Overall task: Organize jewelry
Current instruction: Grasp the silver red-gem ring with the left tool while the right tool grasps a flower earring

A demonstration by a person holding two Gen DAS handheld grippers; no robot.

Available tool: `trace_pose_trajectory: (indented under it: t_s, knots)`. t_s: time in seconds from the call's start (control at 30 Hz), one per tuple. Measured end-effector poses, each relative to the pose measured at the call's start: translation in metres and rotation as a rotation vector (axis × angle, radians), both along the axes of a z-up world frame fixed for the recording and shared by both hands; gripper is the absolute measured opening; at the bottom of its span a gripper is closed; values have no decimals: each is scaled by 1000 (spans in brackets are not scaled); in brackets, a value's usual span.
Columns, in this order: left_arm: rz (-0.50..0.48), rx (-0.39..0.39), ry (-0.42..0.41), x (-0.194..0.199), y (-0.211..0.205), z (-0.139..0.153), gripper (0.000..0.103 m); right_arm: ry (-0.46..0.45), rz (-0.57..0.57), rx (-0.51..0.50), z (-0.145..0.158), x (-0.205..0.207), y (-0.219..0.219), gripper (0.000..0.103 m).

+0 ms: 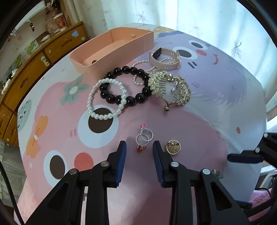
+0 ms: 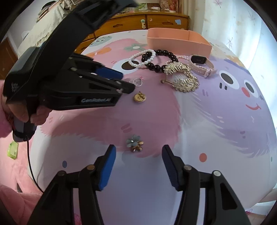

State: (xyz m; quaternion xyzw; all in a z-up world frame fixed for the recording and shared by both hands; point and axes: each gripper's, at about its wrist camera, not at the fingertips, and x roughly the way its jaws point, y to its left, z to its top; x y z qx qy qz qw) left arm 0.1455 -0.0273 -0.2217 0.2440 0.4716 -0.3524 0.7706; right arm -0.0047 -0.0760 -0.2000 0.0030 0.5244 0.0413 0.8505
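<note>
Left gripper (image 1: 139, 147) jaws apart, empty, straddling two silver rings (image 1: 144, 136). Right gripper (image 2: 138, 152) wide open, empty, framing flower brooch (image 2: 135, 143); bare tablecloth (image 2: 216, 138) to its right.

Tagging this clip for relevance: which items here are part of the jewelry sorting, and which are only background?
Part of the job:
- pink box
- black bead bracelet
- pearl bracelet
- gold hair comb
- pink watch
- rings
- gold brooch
- flower brooch

Background:
- wooden drawers
- curtain
- patterned cloth
</note>
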Motion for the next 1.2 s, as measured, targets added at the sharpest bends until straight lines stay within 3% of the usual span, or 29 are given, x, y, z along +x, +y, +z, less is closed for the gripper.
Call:
trace_pose_trajectory:
  t_s: [0.13, 0.33, 0.4, 0.63, 0.9, 1.2]
  knots:
    - [6, -59, 34, 6, -1, -1, 30, -8, 0, -14, -2, 2, 4, 45]
    - [-7, -80, 23, 6, 0, -2, 29, -10, 5, -35, -4, 3, 9, 35]
    - [-10, -89, 23, 6, 2, -2, 13, -11, 8, -42, -4, 3, 8, 32]
    - [-14, -79, 27, 3, 6, -1, 13, -11, 23, -61, -2, -1, 8, 17]
    - [13, -63, 45, -6, 15, 3, 11, -1, 36, -36, 1, 0, 7, 15]
    - [146, -111, 94, -1, 31, 30, 11, -42, 61, 1, 17, 16, 0, 15]
